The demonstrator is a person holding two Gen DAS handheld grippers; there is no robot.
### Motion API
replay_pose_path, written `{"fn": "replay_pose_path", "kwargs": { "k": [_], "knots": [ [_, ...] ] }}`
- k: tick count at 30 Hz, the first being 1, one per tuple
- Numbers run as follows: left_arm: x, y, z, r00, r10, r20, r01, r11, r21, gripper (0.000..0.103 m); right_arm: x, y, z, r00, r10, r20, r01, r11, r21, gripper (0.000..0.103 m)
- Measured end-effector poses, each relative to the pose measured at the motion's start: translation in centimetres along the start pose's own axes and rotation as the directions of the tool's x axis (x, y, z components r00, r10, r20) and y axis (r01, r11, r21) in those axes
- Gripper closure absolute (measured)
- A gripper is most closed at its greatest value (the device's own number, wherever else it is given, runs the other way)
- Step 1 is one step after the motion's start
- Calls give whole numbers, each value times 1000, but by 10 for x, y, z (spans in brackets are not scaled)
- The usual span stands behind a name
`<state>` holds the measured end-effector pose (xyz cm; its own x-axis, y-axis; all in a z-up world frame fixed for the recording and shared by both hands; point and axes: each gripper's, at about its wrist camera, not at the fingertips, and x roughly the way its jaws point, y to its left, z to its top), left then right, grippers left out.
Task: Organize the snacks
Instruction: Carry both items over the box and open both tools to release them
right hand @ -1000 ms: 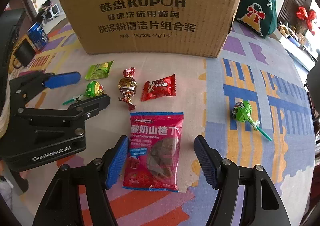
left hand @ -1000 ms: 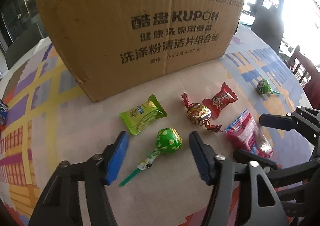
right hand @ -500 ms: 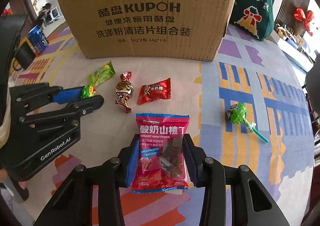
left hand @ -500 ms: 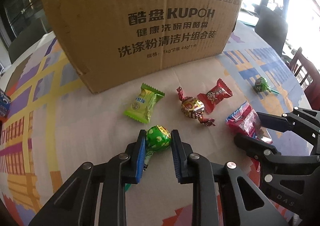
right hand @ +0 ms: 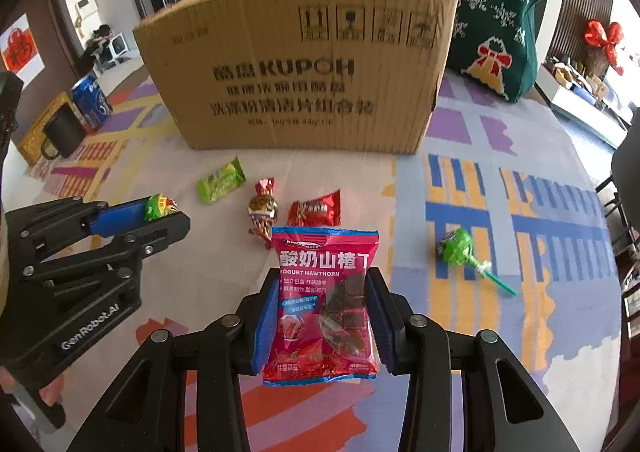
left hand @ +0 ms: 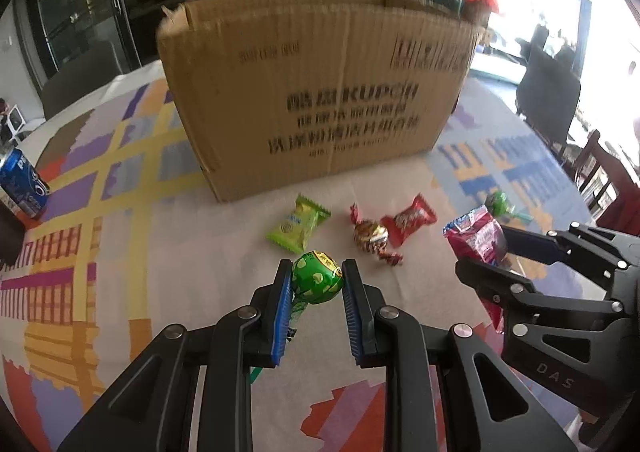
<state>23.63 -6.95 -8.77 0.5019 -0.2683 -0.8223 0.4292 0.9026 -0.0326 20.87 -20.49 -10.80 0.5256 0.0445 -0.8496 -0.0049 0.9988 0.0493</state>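
Observation:
My left gripper (left hand: pixel 317 280) is shut on a green lollipop (left hand: pixel 317 277) and holds it above the table; it also shows in the right wrist view (right hand: pixel 160 206). My right gripper (right hand: pixel 324 304) is shut on a red yogurt hawthorn bag (right hand: pixel 325 300), lifted off the table. The bag also shows in the left wrist view (left hand: pixel 478 236). A large open cardboard box (right hand: pixel 304 80) stands behind the snacks. On the table lie a green candy (right hand: pixel 221 185), a gold-red twist candy (right hand: pixel 263 210), a red candy packet (right hand: pixel 316 209) and a second green lollipop (right hand: pixel 460 250).
A blue soda can (right hand: pixel 91 100) and a black mug (right hand: pixel 64 134) stand at the far left. A green knitted bag (right hand: pixel 500 32) stands right of the box. Chairs (left hand: pixel 548 92) stand beyond the table's right edge. The patterned tablecloth (right hand: pixel 500 192) covers the table.
Both grippers have closed, the left on the green lollipop and the right on the hawthorn bag, and both have risen off the table with their snacks.

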Motion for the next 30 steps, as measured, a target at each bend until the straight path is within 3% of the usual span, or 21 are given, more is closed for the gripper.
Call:
{"fn": "replay_pose_path", "kwargs": {
  "k": [16, 30],
  "knots": [
    [-46, -1, 29, 992, 21, 125, -16, 999, -43, 78, -41, -4, 32, 989, 16, 147, -19, 1000, 21, 61],
    [-84, 10, 85, 966, 51, 253, -34, 997, -71, 78, -86, -1, 86, 949, 20, 315, -25, 1000, 12, 61]
  ]
}}
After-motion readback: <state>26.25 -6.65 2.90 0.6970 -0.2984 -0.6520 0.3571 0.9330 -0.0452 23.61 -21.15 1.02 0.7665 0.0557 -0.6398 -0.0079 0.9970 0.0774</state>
